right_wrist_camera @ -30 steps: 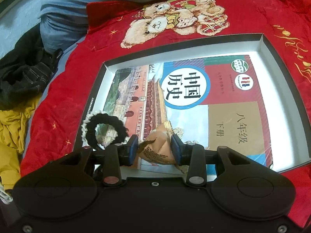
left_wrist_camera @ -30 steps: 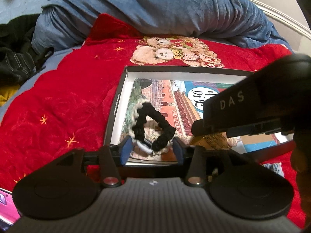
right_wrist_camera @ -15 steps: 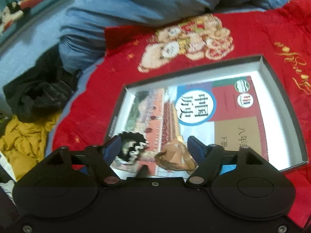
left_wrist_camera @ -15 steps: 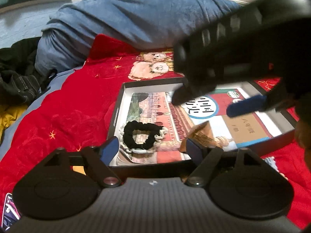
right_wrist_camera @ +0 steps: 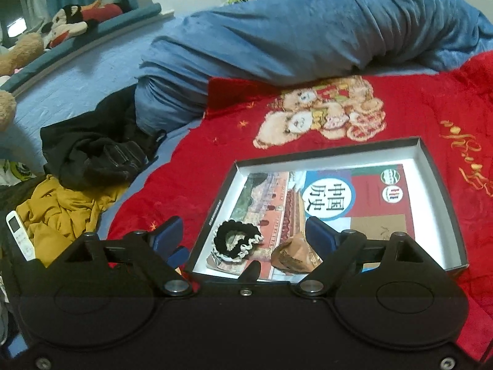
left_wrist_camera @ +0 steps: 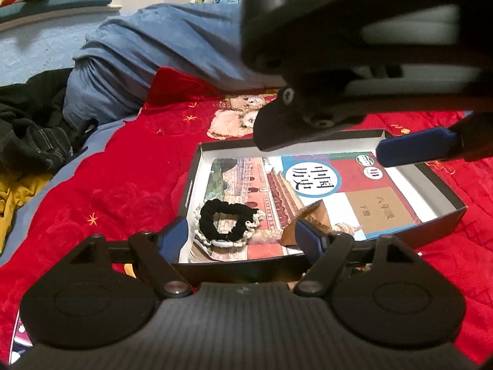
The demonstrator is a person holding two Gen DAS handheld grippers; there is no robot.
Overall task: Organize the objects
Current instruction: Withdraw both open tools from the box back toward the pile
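Right gripper [right_wrist_camera: 243,234]: jaws opening, nothing between them; left gripper [left_wrist_camera: 240,234]: wide, empty; risk: either could snag the scrunchie [left_wrist_camera: 228,220] or snack packet [right_wrist_camera: 294,254], dragging it from the box [right_wrist_camera: 431,166].

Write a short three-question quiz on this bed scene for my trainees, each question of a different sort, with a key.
1. True or false: the scrunchie lies inside the box.
2. Multiple choice: what lies beside the scrunchie on the book? A) a remote B) a brown snack packet C) a sock
3. Fill in: the box rests on a ___ blanket.

Key: 1 true; 2 B; 3 red.
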